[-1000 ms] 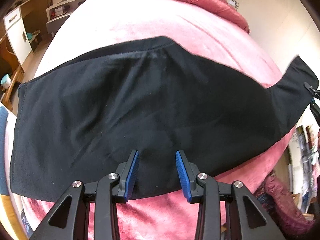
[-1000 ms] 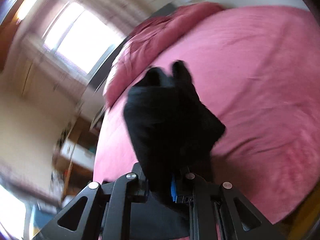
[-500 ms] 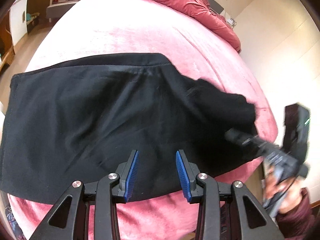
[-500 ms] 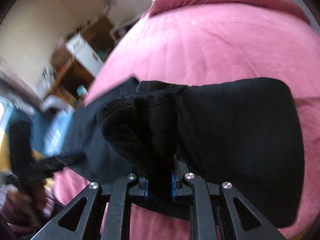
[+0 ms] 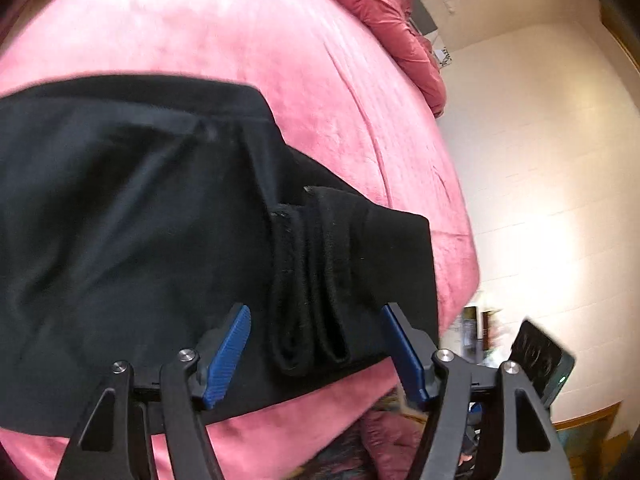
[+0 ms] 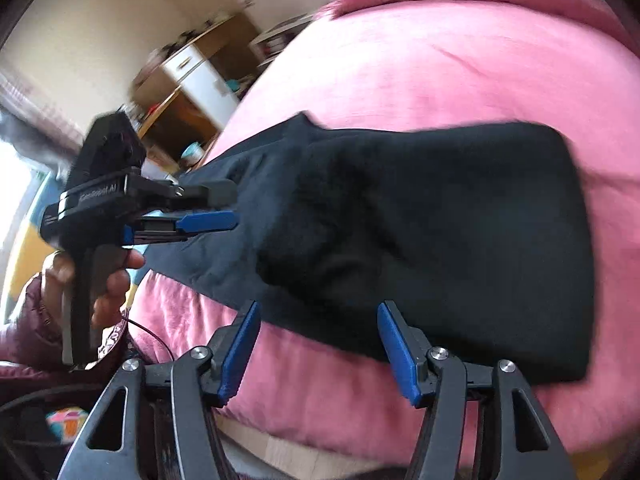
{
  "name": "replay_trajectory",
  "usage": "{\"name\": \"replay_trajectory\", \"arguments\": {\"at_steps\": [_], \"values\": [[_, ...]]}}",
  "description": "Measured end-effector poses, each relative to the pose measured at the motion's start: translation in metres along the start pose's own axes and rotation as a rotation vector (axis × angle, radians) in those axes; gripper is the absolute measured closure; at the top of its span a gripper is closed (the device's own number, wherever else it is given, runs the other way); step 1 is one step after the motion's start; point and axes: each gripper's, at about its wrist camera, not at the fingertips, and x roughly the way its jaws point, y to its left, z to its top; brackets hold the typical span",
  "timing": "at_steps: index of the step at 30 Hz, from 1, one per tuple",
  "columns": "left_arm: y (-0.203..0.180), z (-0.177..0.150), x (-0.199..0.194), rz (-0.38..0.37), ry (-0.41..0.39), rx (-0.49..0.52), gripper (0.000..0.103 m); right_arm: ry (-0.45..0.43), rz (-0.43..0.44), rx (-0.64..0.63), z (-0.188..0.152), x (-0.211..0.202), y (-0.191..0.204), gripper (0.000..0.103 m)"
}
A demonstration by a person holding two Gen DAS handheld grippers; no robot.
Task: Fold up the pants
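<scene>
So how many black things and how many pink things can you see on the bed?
Black: 3, the pants, the left gripper with nothing between its opening jaws, and the right gripper, jaws opening off the cloth.
Pink: 2, the bed cover and the bunched quilt.
Total: 5

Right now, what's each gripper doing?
Left gripper: jaws opening, holding nothing, over the black pants.
Right gripper: jaws opening, pants released.

Both my wrist cameras look steeply down past my fingers point(image 5: 228, 354), close over the bed point(image 6: 440, 92); both see the black pants point(image 5: 120, 220).
</scene>
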Motion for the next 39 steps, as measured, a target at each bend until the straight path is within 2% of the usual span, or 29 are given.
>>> {"name": "replay_trajectory", "arguments": {"at_steps": [2, 4, 7, 9, 11, 14, 16, 21, 24, 27, 29, 32, 34, 36, 39], "values": [[-0.001, 0.005, 0.010, 0.032, 0.016, 0.002, 0.034, -0.030, -0.060, 0.074, -0.015, -0.025, -0.026, 0.041], [-0.005, 0.008, 0.022, 0.027, 0.042, -0.005, 0.035, -0.056, -0.107, 0.147, -0.028, -0.046, -0.048, 0.041], [-0.008, 0.011, 0.039, 0.043, 0.077, -0.019, 0.037, -0.063, -0.245, 0.214, -0.054, -0.073, -0.080, 0.041], [-0.014, 0.010, 0.047, 0.076, 0.090, -0.014, 0.049, -0.045, -0.289, 0.266, -0.070, -0.075, -0.097, 0.041], [-0.021, 0.008, 0.056, 0.134, 0.109, 0.025, 0.071, -0.045, -0.299, 0.296, -0.077, -0.072, -0.104, 0.041], [-0.032, 0.012, 0.060, 0.166, 0.099, 0.079, 0.085, -0.056, -0.292, 0.314, -0.075, -0.062, -0.108, 0.041], [-0.040, 0.014, 0.052, 0.136, 0.076, 0.099, 0.092, -0.057, -0.295, 0.307, -0.067, -0.051, -0.109, 0.041], [-0.071, 0.023, 0.020, 0.016, -0.003, 0.147, 0.092, -0.089, -0.275, 0.334, -0.049, -0.034, -0.105, 0.037], [-0.089, 0.026, 0.002, -0.029, -0.059, 0.187, 0.093, -0.117, -0.335, 0.346, -0.040, -0.025, -0.103, 0.037], [-0.092, 0.028, -0.010, 0.002, -0.104, 0.208, 0.093, -0.103, -0.511, 0.318, -0.038, -0.022, -0.107, 0.041], [-0.081, 0.027, -0.007, 0.035, -0.090, 0.190, 0.093, -0.116, -0.510, 0.342, -0.043, -0.026, -0.113, 0.041], [-0.040, 0.015, -0.001, 0.125, -0.036, 0.161, 0.093, -0.050, -0.526, 0.311, -0.050, -0.012, -0.113, 0.041], [-0.012, 0.004, 0.007, 0.182, 0.010, 0.128, 0.093, -0.038, -0.522, 0.313, -0.051, -0.005, -0.114, 0.041], [0.008, -0.006, 0.020, 0.204, 0.043, 0.089, 0.093, -0.035, -0.510, 0.320, -0.050, -0.003, -0.118, 0.041], [0.009, -0.009, 0.018, 0.206, 0.019, 0.093, 0.092, -0.026, -0.503, 0.310, -0.049, -0.005, -0.121, 0.040]]}}
